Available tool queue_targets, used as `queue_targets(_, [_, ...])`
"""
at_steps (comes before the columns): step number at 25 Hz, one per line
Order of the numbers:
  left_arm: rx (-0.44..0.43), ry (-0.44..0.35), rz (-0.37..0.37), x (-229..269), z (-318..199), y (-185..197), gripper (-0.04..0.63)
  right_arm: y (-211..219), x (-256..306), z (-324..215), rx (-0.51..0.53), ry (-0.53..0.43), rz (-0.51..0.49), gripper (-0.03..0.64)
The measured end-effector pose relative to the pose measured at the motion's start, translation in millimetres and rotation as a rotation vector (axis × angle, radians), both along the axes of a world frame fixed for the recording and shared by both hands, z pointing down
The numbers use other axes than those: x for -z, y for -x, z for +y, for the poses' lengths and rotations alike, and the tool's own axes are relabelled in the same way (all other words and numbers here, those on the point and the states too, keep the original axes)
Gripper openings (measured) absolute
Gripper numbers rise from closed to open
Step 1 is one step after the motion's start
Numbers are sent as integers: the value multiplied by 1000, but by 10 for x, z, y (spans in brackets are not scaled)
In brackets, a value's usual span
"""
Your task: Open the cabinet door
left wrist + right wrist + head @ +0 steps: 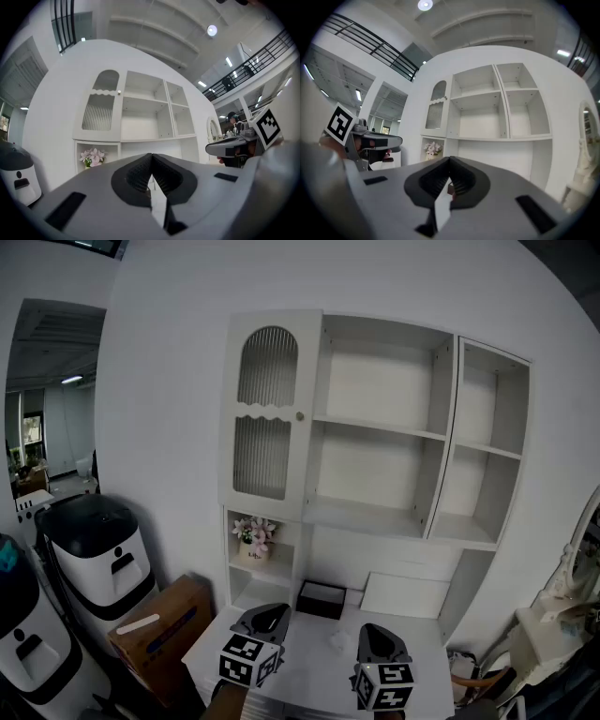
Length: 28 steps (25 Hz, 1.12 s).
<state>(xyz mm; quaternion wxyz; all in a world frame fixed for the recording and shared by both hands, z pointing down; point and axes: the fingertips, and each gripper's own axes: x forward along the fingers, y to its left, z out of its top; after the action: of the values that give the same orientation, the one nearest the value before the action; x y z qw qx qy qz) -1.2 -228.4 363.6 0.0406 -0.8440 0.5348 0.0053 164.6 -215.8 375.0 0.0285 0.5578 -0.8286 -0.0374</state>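
The closed cabinet door (267,413), far upper left in the shelf unit (456,427), is judged light and stiff, best pulled by its small knob (300,415), while the left hand-held gripper (265,622) and right hand-held gripper (382,643) are held near, jaws together, empty.

Open space fronts the cabinet door (267,413); flowers (254,535) sit beneath.

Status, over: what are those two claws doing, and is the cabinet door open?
Left gripper and right gripper shut, empty, low. Cabinet door closed, untouched. Path to knob clear.
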Motion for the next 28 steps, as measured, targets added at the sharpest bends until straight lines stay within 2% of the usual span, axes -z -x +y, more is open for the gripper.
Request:
queue_targets(8, [6, -10, -30, 14, 1, -146, 9, -109, -29, -25, 0, 7, 3, 20])
queue_targets(13, [14, -12, -29, 40, 6, -172, 9, -184, 14, -11, 1, 2, -48, 20])
queue_targets(24, [33, -15, -31, 50, 62, -367, 9, -344, -5, 4, 17, 7, -14, 20])
queue_targets(28, [50, -20, -63, 70, 80, -398, 9, -365, 14, 18, 37, 2, -1, 20])
